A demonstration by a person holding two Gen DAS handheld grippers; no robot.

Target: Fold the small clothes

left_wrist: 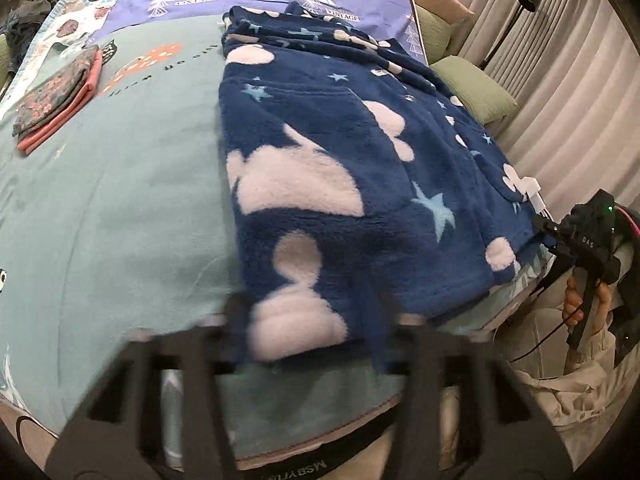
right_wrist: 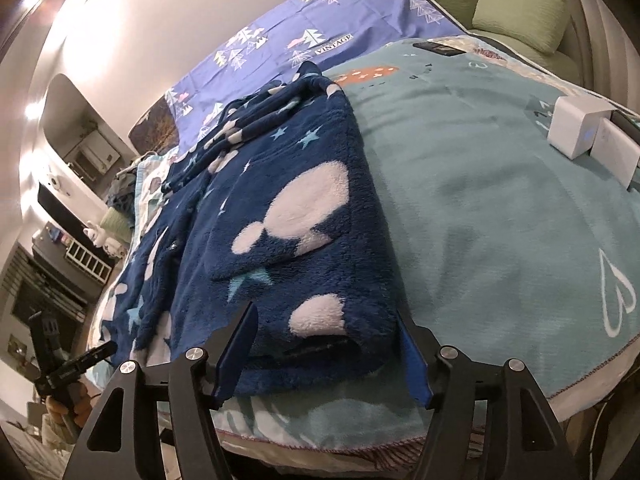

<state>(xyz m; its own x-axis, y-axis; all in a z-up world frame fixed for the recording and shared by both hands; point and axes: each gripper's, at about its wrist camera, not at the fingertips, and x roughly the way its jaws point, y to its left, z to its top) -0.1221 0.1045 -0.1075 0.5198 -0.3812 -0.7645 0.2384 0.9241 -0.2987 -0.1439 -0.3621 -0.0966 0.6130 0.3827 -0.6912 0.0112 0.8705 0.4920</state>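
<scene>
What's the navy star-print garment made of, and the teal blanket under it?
The garment looks like plush fleece: a fuzzy, matte pile with soft-edged white clouds and stars. The blanket looks like a smoother, short-napped fabric, possibly flannel or cotton, lying flat with printed graphics and a stitched edge.

One navy fleece garment [left_wrist: 340,184] lies on the teal blanket [left_wrist: 120,220]. One folded floral pile [left_wrist: 56,96] sits near its far left corner. Two white boxes [right_wrist: 592,140] stand at its right edge. Two green cushions [right_wrist: 520,12] lie beyond the far edge.
</scene>
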